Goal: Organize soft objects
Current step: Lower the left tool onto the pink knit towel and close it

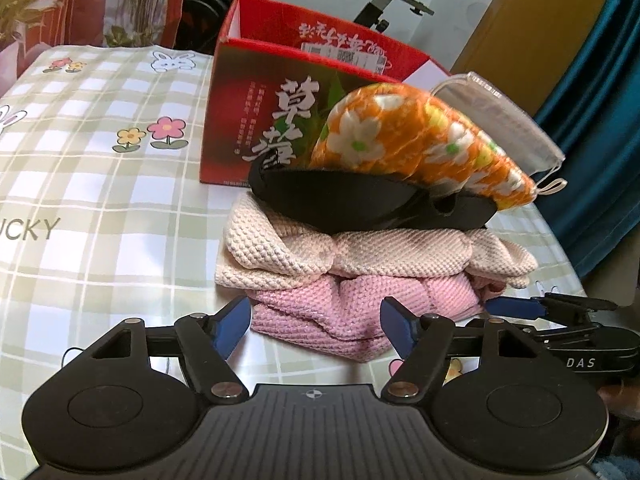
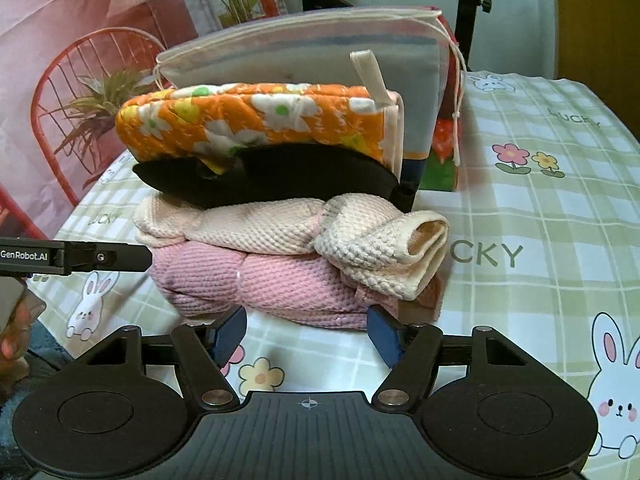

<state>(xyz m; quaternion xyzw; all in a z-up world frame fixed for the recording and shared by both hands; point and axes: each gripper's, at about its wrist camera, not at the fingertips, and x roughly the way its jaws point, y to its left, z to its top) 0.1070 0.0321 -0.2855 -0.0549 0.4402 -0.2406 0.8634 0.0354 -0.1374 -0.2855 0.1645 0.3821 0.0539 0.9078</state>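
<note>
Checked surface (image 1: 100, 152) carries the stack (image 1: 360, 240) beside the box (image 1: 248, 112). Both my grippers (image 1: 316, 326) (image 2: 306, 330) bracket the pink towel (image 2: 248, 280), jaws released, seemingly untouching; I should pinch low and lift level.

The left gripper (image 1: 316, 326) is pointing down and forward, its blue fingers (image 1: 232, 324) standing apart. The right gripper (image 2: 306, 330) is tilting down likewise, fingers (image 2: 384, 334) also spread. Each gripper is showing at the edge of the other's view, and fingertips of a hand (image 2: 14, 344) are showing low left.
</note>
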